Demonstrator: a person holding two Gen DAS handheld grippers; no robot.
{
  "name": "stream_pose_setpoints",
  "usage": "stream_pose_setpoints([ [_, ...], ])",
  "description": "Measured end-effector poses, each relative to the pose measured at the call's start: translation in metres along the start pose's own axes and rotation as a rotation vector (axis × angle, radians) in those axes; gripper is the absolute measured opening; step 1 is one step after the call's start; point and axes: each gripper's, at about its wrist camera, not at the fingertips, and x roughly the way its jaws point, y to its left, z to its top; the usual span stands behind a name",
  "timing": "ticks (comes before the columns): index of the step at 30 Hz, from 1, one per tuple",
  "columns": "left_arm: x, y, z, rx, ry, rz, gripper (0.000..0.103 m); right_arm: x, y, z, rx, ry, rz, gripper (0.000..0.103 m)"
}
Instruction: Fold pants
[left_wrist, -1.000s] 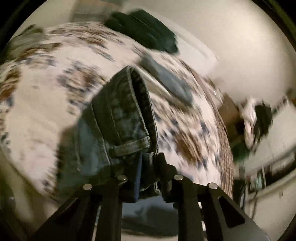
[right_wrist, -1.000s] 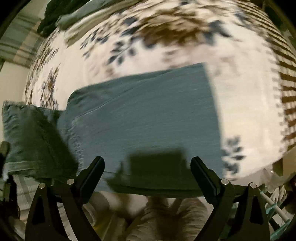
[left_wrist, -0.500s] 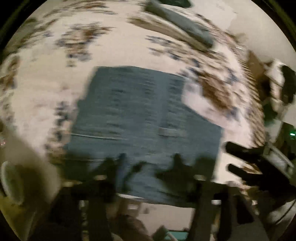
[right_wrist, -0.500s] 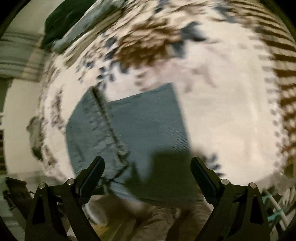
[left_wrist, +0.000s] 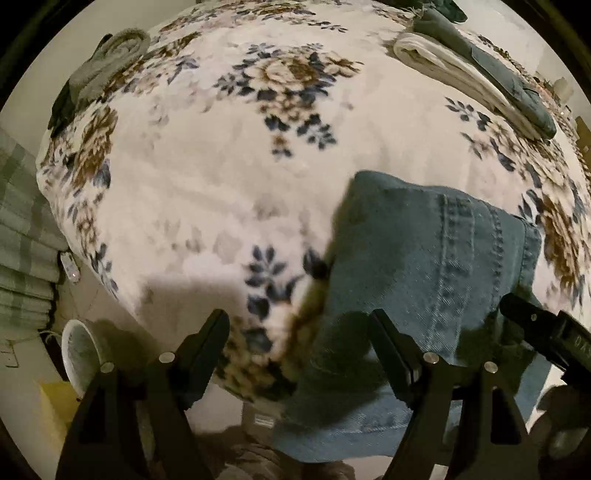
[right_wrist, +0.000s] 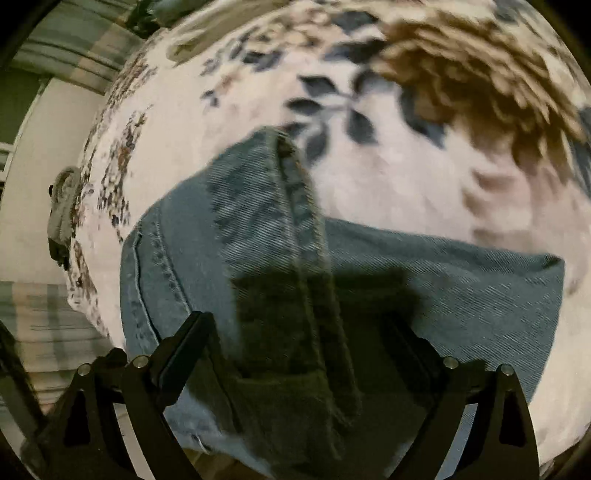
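You are working in a home bedroom: a bed under a plush cream blanket printed with brown and navy flowers (left_wrist: 229, 177) fills the view. At one o'clock lies a stack of folded white and grey-green clothes (left_wrist: 476, 74), at ten a crumpled grey garment (left_wrist: 107, 62), at nine a green plaid curtain (left_wrist: 22, 229).
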Motion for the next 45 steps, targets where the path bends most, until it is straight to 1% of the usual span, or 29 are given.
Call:
stream_pose_setpoints([
  [1, -0.001, 0.001, 0.001, 0.003, -0.003, 0.002, 0.076, -0.001, 0.007, -0.001, -0.021, -0.007, -0.021, 0.06],
  [2, -0.002, 0.002, 0.002, 0.004, -0.006, 0.004, 0.076, -0.003, 0.012, -0.004, -0.04, -0.016, -0.064, 0.052],
  [3, -0.002, 0.003, 0.002, 0.003, -0.005, 0.007, 0.076, -0.007, 0.016, -0.006, -0.052, -0.036, -0.089, 0.039],
  [4, -0.001, 0.004, 0.003, 0.0, -0.001, 0.007, 0.076, -0.012, 0.016, -0.008, -0.051, -0.052, -0.099, 0.032],
  [5, -0.001, 0.006, 0.002, -0.004, 0.006, 0.006, 0.076, -0.015, 0.018, -0.009, -0.048, -0.066, -0.108, 0.028],
  [6, 0.0, 0.007, 0.002, -0.008, 0.009, 0.007, 0.076, -0.022, 0.018, -0.011, -0.039, -0.079, -0.108, 0.022],
  [7, -0.001, 0.008, 0.002, -0.01, 0.009, 0.008, 0.076, -0.026, 0.019, -0.012, -0.033, -0.087, -0.103, 0.017],
  [10, -0.005, 0.01, 0.004, -0.014, 0.006, 0.006, 0.076, -0.048, 0.016, -0.016, 0.012, -0.117, -0.085, 0.014],
  [11, -0.007, 0.011, 0.004, -0.019, 0.004, 0.0, 0.076, -0.058, 0.011, -0.019, 0.043, -0.131, -0.093, 0.01],
  [15, -0.009, 0.009, 0.005, -0.015, 0.003, -0.016, 0.076, -0.093, -0.015, -0.03, 0.135, -0.156, -0.046, 0.009],
  [19, -0.008, 0.005, 0.008, -0.008, 0.008, -0.025, 0.076, -0.118, -0.031, -0.047, 0.154, -0.172, -0.067, 0.008],
  [22, -0.013, 0.0, 0.008, 0.006, -0.006, -0.027, 0.076, -0.131, -0.047, -0.058, 0.172, -0.175, -0.085, 0.008],
  [25, -0.015, -0.003, 0.008, 0.016, -0.005, -0.037, 0.076, -0.144, -0.073, -0.069, 0.22, -0.171, -0.109, 0.008],
  [27, -0.015, -0.005, 0.008, 0.019, -0.001, -0.042, 0.076, -0.155, -0.087, -0.075, 0.246, -0.186, -0.132, 0.008],
  [30, -0.016, -0.009, 0.008, 0.009, 0.007, -0.065, 0.076, -0.174, -0.109, -0.084, 0.28, -0.206, -0.175, 0.008],
  [33, -0.017, -0.017, 0.01, 0.005, 0.017, -0.11, 0.076, -0.186, -0.133, -0.096, 0.325, -0.207, -0.209, 0.008],
  [34, -0.017, -0.021, 0.011, 0.009, 0.017, -0.126, 0.076, -0.184, -0.139, -0.098, 0.326, -0.186, -0.201, 0.008],
  [35, -0.017, -0.026, 0.012, 0.016, 0.016, -0.138, 0.076, -0.175, -0.143, -0.098, 0.306, -0.119, -0.171, 0.009],
  [37, -0.015, -0.037, 0.013, 0.031, 0.022, -0.161, 0.076, -0.15, -0.148, -0.098, 0.274, 0.029, -0.07, 0.012],
  [38, -0.014, -0.041, 0.013, 0.036, 0.026, -0.166, 0.076, -0.145, -0.148, -0.098, 0.261, 0.064, -0.046, 0.015],
  [39, -0.013, -0.046, 0.014, 0.045, 0.032, -0.175, 0.076, -0.139, -0.148, -0.097, 0.241, 0.09, -0.047, 0.028],
  [40, -0.012, -0.05, 0.014, 0.055, 0.034, -0.179, 0.076, -0.139, -0.15, -0.096, 0.225, 0.083, -0.044, 0.047],
  [41, -0.011, -0.056, 0.015, 0.069, 0.034, -0.18, 0.076, -0.141, -0.153, -0.094, 0.231, 0.057, -0.03, 0.057],
  [42, -0.011, -0.059, 0.015, 0.077, 0.035, -0.182, 0.076, -0.144, -0.159, -0.091, 0.257, 0.025, -0.005, 0.072],
  [43, -0.01, -0.062, 0.015, 0.086, 0.037, -0.184, 0.076, -0.145, -0.165, -0.09, 0.28, 0.004, 0.023, 0.077],
  [45, -0.006, -0.067, 0.016, 0.102, 0.039, -0.175, 0.076, -0.143, -0.183, -0.079, 0.36, -0.054, 0.093, 0.078],
])
